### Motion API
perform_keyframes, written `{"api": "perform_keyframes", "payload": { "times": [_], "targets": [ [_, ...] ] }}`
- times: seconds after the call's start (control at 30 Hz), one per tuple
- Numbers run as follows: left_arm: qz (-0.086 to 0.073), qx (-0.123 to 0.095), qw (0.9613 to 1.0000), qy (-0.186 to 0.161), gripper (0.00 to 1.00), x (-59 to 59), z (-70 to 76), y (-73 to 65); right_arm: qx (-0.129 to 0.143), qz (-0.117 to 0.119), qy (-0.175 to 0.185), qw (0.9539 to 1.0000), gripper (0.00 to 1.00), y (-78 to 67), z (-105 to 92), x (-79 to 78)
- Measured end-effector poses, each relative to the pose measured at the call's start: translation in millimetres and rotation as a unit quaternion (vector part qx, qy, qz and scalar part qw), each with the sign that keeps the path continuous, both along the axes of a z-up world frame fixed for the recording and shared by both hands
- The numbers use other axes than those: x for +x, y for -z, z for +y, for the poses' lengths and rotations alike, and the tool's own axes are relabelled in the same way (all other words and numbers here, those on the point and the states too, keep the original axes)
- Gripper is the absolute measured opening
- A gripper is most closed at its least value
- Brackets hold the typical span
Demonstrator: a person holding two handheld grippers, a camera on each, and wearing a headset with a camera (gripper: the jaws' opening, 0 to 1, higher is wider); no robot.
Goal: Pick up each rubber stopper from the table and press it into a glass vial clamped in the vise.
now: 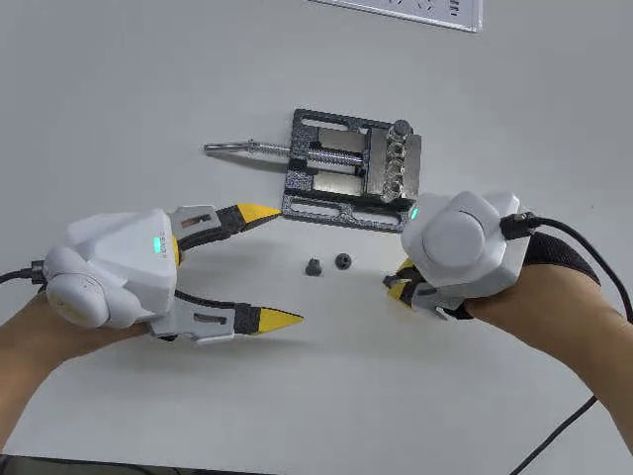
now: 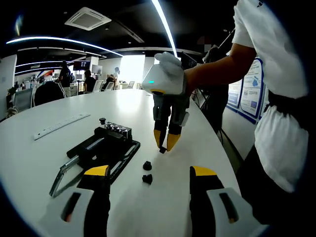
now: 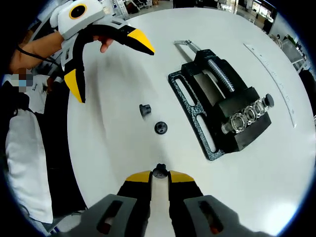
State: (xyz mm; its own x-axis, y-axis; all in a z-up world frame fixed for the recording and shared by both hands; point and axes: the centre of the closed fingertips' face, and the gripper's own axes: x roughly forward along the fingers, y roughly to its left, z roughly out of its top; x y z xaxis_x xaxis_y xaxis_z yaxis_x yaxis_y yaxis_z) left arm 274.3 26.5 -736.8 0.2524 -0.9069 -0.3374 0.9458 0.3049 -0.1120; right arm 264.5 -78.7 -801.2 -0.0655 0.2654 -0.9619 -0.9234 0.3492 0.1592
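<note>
Two black rubber stoppers lie on the white table in front of the black vise. The vise clamps a row of glass vials; the far one carries a dark stopper. My right gripper is shut on a third stopper, just right of the loose pair and low over the table. My left gripper stands open to their left, with nothing between its fingers. In the left gripper view the two loose stoppers lie just beyond its jaws.
The vise's screw handle sticks out to the left. A ruler lies beyond the vise. A black cable trails from the right gripper. A person in a white shirt stands at the table's edge.
</note>
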Motion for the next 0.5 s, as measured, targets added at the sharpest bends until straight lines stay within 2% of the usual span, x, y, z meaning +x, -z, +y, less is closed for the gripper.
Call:
{"api": "perform_keyframes", "payload": {
  "times": [0.23, 0.5],
  "targets": [
    [-0.002, -0.002, 1.0000, -0.002, 0.63, -1.7, 3.7, -1.4, -0.034, 0.011, -0.021, 0.9991, 0.12, 3.2, 1.3, -3.6],
    [-0.003, -0.006, 1.0000, -0.004, 0.63, -3.7, 7.0, -3.7, -0.053, 0.008, -0.038, 0.9978, 0.12, 7.7, 3.7, 0.7]
  ]
}}
